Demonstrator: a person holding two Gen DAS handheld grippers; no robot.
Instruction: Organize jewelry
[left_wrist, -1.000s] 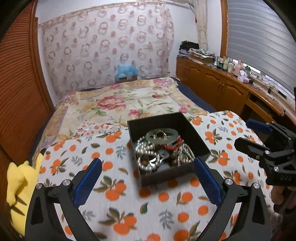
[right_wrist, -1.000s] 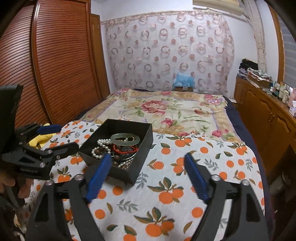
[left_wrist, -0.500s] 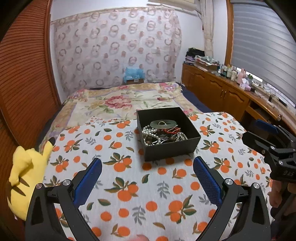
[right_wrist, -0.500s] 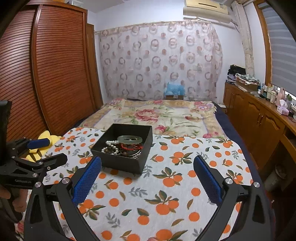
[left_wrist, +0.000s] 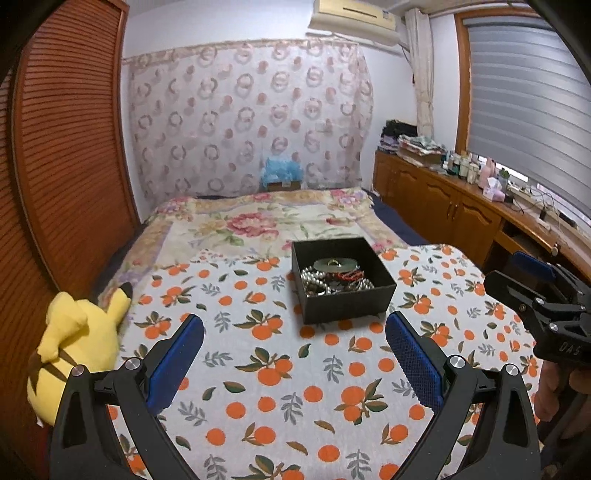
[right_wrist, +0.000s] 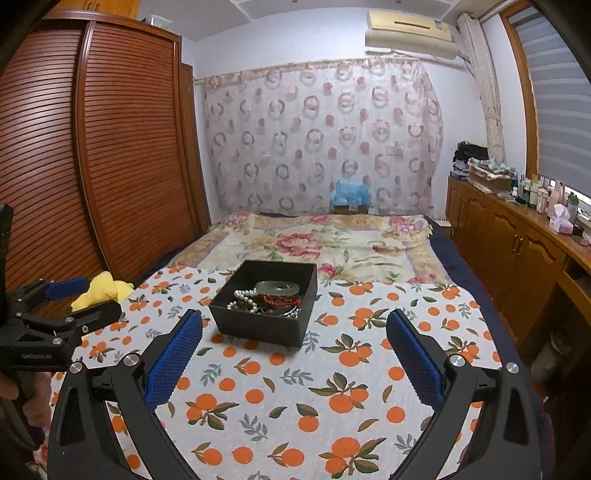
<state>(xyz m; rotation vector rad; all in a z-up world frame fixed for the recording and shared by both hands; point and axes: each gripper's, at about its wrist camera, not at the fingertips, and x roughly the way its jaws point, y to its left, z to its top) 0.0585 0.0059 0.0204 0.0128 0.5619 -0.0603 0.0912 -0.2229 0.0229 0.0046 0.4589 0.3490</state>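
A black open box (left_wrist: 347, 306) (right_wrist: 258, 326) sits on the orange-print cloth (left_wrist: 280, 384) (right_wrist: 332, 387). It holds a tangle of jewelry: pearl strands (left_wrist: 314, 277) (right_wrist: 243, 295), a green bangle (left_wrist: 336, 264) (right_wrist: 277, 286) and red beads (left_wrist: 351, 275) (right_wrist: 280, 301). My left gripper (left_wrist: 294, 334) is open and empty, well short of the box. My right gripper (right_wrist: 294, 332) is open and empty, also short of the box. Each gripper shows at the edge of the other's view: the right one (left_wrist: 532, 288), the left one (right_wrist: 74, 299).
A yellow plush toy (left_wrist: 74, 343) (right_wrist: 103, 290) lies at the cloth's left edge. A floral bedspread (left_wrist: 266, 221) lies beyond the box. A wooden wardrobe (right_wrist: 92, 166) stands on the left, wooden cabinets (left_wrist: 443, 206) with bottles on the right.
Both grippers have pulled back and up from the box, which now looks smaller and farther. Both stay open and empty.
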